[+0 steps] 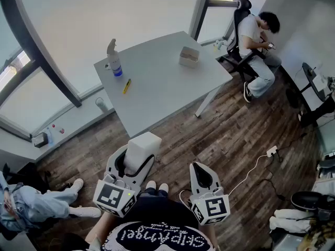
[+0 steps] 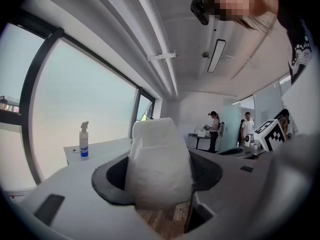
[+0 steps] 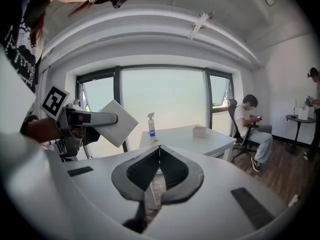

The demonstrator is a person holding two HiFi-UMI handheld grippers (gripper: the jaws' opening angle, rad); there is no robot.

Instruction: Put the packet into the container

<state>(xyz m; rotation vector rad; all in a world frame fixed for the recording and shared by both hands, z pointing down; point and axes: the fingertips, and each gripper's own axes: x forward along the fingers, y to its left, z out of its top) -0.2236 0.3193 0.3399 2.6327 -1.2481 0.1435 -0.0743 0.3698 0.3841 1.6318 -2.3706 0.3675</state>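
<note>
Your left tool (image 1: 138, 157) has its two jaws standing wide, and they are closed on the packet (image 1: 144, 144). The white packet fills the whole gap between the jaws and sticks out of them, with its free end toward the counter (image 1: 157, 95). So the packet is not on the counter. It is held in the air in front of the counter's near edge, above the wooden floor (image 1: 230, 135). Your right tool (image 3: 159, 148) has its jaws fully together, the tips touching each other, and nothing is between them. It is also in front of the counter's near edge, beside the left tool but not touching it. The container (image 1: 189, 56), a small light box, stands on the counter near the far right corner, well apart from the packet. Whether something already lies inside it, I cannot tell. Near the far left corner of the counter a spray bottle (image 1: 114, 59) stands upright. A yellow pen (image 1: 126, 86) lies flat on the counter close to the bottle, on the side toward you. Beyond the far right corner of the counter a person (image 1: 256, 35) sits on a chair (image 1: 239, 12), turned away from the counter.
</note>
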